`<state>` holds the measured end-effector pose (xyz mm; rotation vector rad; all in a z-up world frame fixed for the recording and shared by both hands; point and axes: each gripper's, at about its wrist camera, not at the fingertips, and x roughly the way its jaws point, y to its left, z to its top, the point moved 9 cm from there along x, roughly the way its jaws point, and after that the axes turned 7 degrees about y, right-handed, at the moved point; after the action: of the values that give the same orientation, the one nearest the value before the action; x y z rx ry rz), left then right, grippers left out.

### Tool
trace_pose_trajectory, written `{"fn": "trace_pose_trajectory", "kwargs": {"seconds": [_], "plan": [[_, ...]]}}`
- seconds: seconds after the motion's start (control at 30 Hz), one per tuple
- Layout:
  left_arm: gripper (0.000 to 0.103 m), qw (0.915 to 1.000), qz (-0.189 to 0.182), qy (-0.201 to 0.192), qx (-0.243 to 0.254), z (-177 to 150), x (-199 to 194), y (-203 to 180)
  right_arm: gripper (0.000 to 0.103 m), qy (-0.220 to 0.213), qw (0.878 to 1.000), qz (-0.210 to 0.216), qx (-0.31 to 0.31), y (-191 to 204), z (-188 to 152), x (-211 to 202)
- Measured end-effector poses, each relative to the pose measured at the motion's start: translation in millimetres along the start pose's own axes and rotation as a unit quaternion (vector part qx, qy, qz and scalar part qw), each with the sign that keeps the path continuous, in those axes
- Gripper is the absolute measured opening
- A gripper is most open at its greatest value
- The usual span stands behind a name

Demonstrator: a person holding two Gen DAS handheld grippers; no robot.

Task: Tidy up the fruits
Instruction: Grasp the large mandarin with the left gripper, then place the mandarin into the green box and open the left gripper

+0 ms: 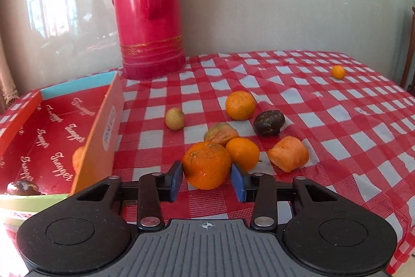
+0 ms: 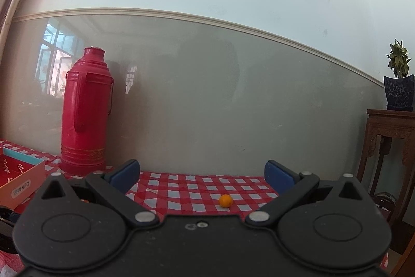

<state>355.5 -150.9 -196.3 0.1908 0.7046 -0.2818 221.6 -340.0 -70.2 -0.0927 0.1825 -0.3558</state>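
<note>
Now squeeze the left gripper evenly on the near orange already between its pads, likely clamped. Then lift clear and swing left into the box. Keep the right gripper spread wide, idle.

Taking the thermos at the table's back as your mark: the open box lies before it to the left, the fruit cluster sits before it to the right on the tablecloth, and one small fruit rests well off right.
</note>
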Motion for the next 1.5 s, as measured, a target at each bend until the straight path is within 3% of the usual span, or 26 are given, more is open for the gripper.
{"fn": "trace_pose_trajectory", "kwargs": {"seconds": [0.17,0.37,0.5,0.67,0.83,1.03,1.07,1.13,1.2,1.33,1.5], "plan": [[0.041,0.9984,0.036,-0.044,-0.002,11.9,-26.3,12.7,0.097,0.004,1.000,0.009,0.004,4.7,-0.5,1.0],[0.041,0.9906,0.111,-0.073,-0.036,23.6,-52.7,61.2,0.097,0.004,1.000,0.024,-0.003,17.5,-1.3,0.7],[0.041,0.9852,0.149,-0.047,-0.070,16.9,-49.4,103.1,0.097,0.007,0.999,0.033,-0.013,29.3,-3.2,0.0],[0.041,0.9807,0.164,-0.006,-0.106,4.5,-35.9,137.5,0.097,0.013,0.999,0.044,-0.025,43.4,-6.4,-0.4],[0.041,0.9772,0.160,0.023,-0.138,-8.1,-24.5,150.6,0.097,0.016,0.998,0.055,-0.037,56.1,-8.4,0.5],[0.042,0.9748,0.165,0.018,-0.149,-8.9,-28.5,155.4,0.097,0.022,0.997,0.063,-0.046,65.3,-9.9,2.8],[0.043,0.9743,0.164,0.018,-0.154,-8.9,-31.1,155.6,0.097,0.023,0.997,0.064,-0.046,66.0,-10.1,2.9],[0.061,0.9732,0.161,0.016,-0.163,-9.9,-36.2,157.6,0.097,0.025,0.996,0.065,-0.047,67.6,-10.6,3.5],[0.072,0.9717,0.168,0.006,-0.166,-10.8,-44.3,160.0,0.097,0.026,0.996,0.067,-0.047,69.4,-11.2,3.7],[0.083,0.9717,0.170,-0.003,-0.164,-12.6,-58.4,161.3,0.097,0.031,0.996,0.073,-0.047,74.0,-13.3,5.2],[0.090,0.9709,0.175,-0.021,-0.162,-17.8,-84.7,163.2,0.097,0.050,0.993,0.094,-0.043,82.8,-19.3,10.2]]}}
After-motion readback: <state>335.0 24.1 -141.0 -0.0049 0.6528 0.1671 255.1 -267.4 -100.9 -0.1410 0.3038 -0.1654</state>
